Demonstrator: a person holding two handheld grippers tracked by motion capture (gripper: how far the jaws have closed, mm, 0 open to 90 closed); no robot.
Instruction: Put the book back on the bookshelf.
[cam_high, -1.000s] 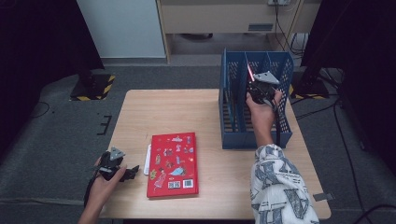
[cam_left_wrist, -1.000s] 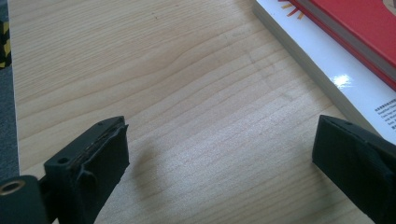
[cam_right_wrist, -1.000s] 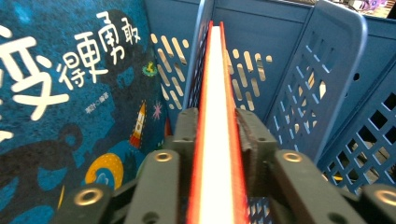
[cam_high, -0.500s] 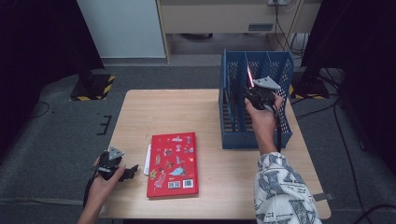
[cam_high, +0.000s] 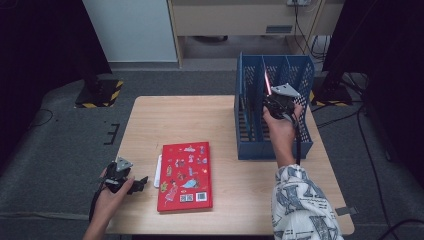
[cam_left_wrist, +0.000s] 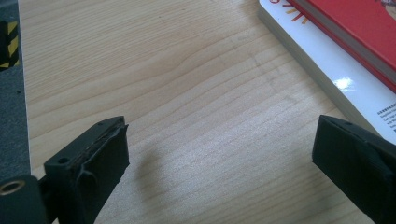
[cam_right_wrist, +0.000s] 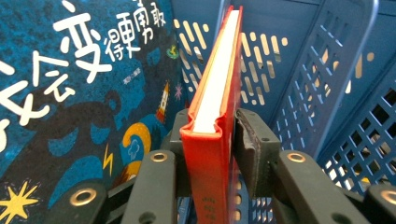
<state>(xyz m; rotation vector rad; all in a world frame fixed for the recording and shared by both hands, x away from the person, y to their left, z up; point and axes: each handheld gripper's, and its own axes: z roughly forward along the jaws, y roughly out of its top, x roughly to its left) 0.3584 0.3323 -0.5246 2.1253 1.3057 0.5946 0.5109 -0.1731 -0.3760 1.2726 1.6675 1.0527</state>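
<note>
Up at the rack (cam_high: 300, 145), a blue plastic file holder with perforated walls and 3 slots, our right gripper (cam_high: 278, 104) clamps a thin red hardback (cam_right_wrist: 215, 93) by its spine, upright, white page edges up. Its jaws have just been closing, and both black pads press the glossy covers. The hardback stands in the middle slot, against the divider; in the right gripper view a dark blue book (cam_right_wrist: 70, 84) with white lettering stands just beside it, in the same slot as far as we can tell. Our left gripper (cam_high: 131, 184) rests low over the pale wood-grain table (cam_high: 190, 120), jaws wide apart with nothing between them. Just beside it lies a flat red book (cam_high: 186, 175) on a white one (cam_left_wrist: 322, 60).
</note>
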